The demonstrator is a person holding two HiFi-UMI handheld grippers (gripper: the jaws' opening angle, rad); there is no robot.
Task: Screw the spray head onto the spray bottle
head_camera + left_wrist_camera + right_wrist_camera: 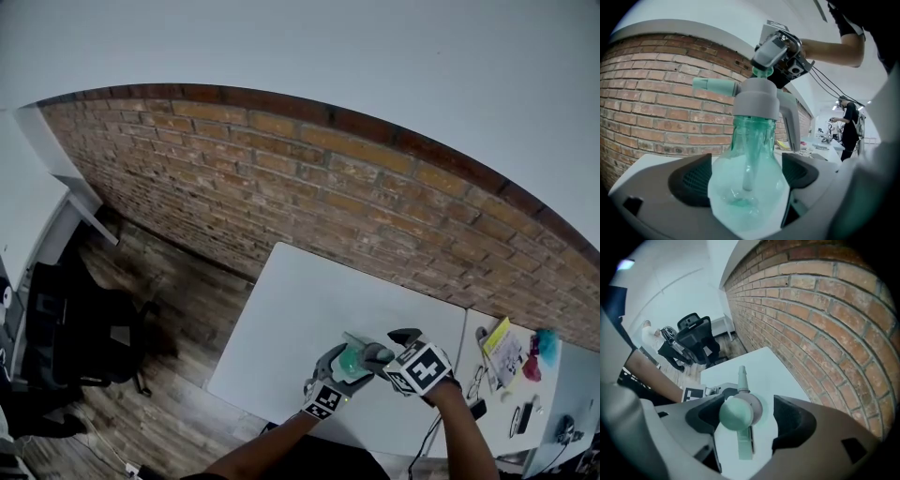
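Observation:
A clear green spray bottle (pixel 747 187) stands upright between the pads of my left gripper (pixel 747 177), and both dark pads lie against its sides. The grey spray head (pixel 757 101) sits on its neck, nozzle to the left and trigger to the right. My right gripper (pixel 765 65) hangs just over the head's green top knob (pixel 736 413). In the right gripper view the knob lies between the jaws of that gripper (pixel 743 420), with a gap showing beside the right pad (pixel 790 420). In the head view both grippers (pixel 339 370) (pixel 384 354) meet over the table's near edge.
The white table (pixel 309 309) runs up to a brick wall (pixel 281 178). A black office chair (pixel 84 337) stands on the wood floor at the left. A second desk (pixel 562 375) with small clutter adjoins on the right. A person (pixel 848 124) stands far back.

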